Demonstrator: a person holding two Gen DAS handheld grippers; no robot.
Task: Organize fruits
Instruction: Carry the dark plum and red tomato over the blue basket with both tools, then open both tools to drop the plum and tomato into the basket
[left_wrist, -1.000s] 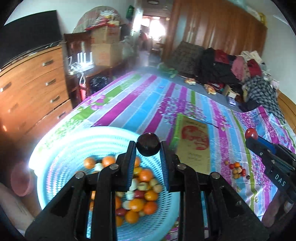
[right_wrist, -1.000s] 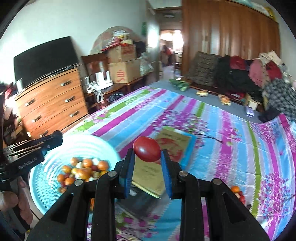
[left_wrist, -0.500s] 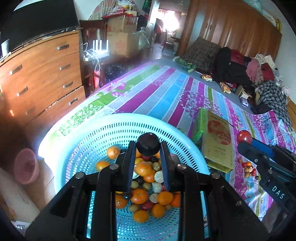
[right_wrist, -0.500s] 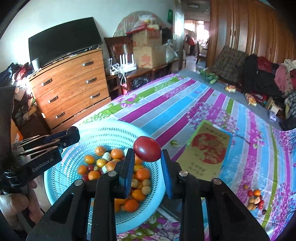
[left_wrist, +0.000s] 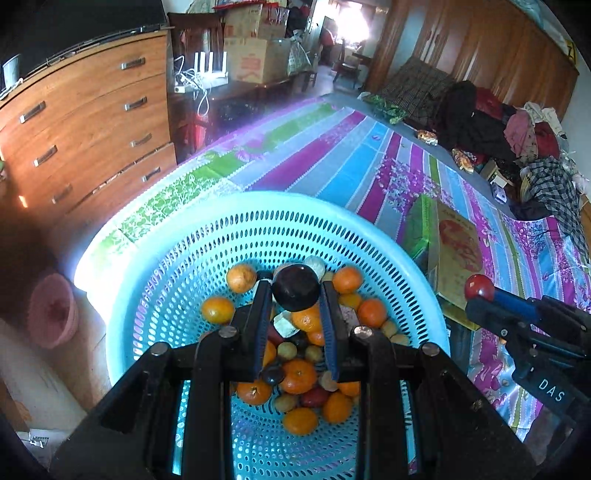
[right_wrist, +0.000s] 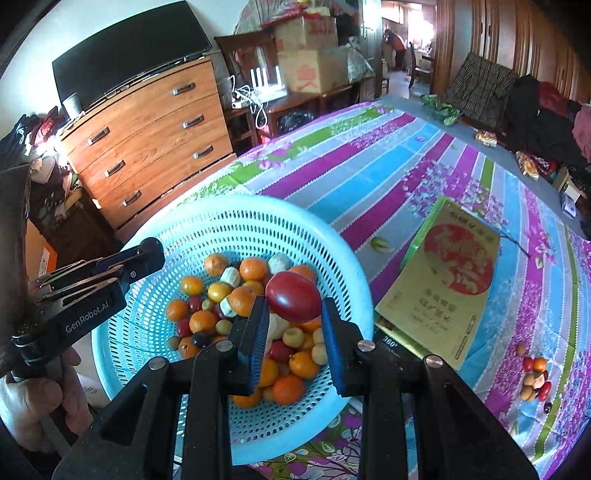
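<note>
Both grippers, left (left_wrist: 295, 291) and right (right_wrist: 293, 308), are black plastic with blue ribbed pads and round silver screws; white lettering reads "GenRobot.AI" on one, "DAS" on the other

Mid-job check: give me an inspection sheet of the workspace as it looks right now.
Surface: striped floral bedsheet covers the bed.
Job's things: blue basket at the bed's near corner holds oranges and other small fruit; small fruit pile lies apart on the sheet.
Clutter: flat yellow box beside the basket; clothes heap at the far end.
Grippers: left hand-held gripper shut on a dark plum; right hand-held gripper shut on a red fruit, both above the basket.
Cables: white tangle on the side desk.
Surroundings: wooden dresser, cardboard boxes, wooden wardrobe.
</note>
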